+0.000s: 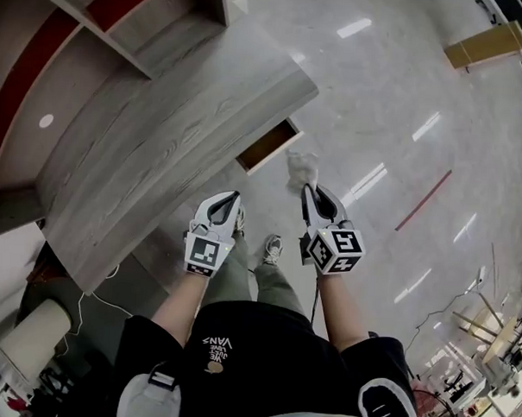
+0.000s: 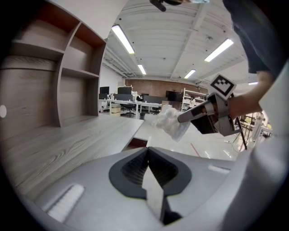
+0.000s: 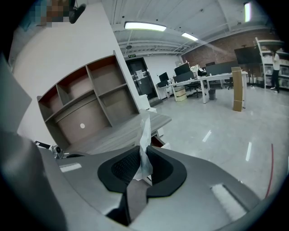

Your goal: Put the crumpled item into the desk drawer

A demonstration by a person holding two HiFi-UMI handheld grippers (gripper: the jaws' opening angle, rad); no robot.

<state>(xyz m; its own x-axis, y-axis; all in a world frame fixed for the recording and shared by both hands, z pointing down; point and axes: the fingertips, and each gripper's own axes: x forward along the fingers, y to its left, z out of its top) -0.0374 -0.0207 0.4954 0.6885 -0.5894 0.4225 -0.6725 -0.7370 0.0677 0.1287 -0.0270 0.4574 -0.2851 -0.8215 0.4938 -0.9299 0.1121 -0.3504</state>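
A crumpled white item (image 1: 301, 170) hangs from the tip of my right gripper (image 1: 310, 193), which is shut on it. In the right gripper view the white wad (image 3: 145, 149) stands pinched between the jaws of the right gripper (image 3: 143, 168). The left gripper view shows the same crumpled item (image 2: 171, 121) in the air above the floor. The desk drawer (image 1: 267, 145) stands pulled open under the grey wooden desk's (image 1: 160, 138) edge, just left of and beyond the wad. My left gripper (image 1: 233, 200) is shut and empty, hovering by the desk's near edge; its jaws (image 2: 148, 155) meet with nothing between them.
A shelf unit with red-backed compartments (image 1: 97, 15) rises behind the desk. A wooden box (image 1: 486, 45) stands far off on the polished floor, and a red line (image 1: 423, 200) is marked on it. My shoes (image 1: 272, 247) are below the grippers.
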